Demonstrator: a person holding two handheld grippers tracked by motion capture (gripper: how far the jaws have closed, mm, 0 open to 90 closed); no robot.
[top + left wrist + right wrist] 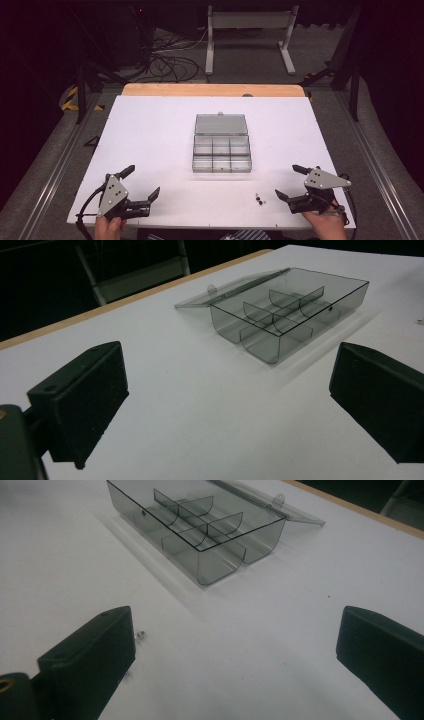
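Observation:
A clear grey plastic organiser box lies in the middle of the white table with its lid folded open toward the far side; its divided compartments look empty. The same box sits ahead of the left jaws, and the box lies ahead of the right jaws too. A few tiny dark parts lie on the table just left of my right gripper, and one small part peeks out beside its left jaw. My left gripper rests near the front left edge. Both grippers stand open and hold nothing.
The white table top ends in a wooden strip at the far side. Beyond it stand a white metal frame and loose cables on the floor. Metal rails run along both table sides.

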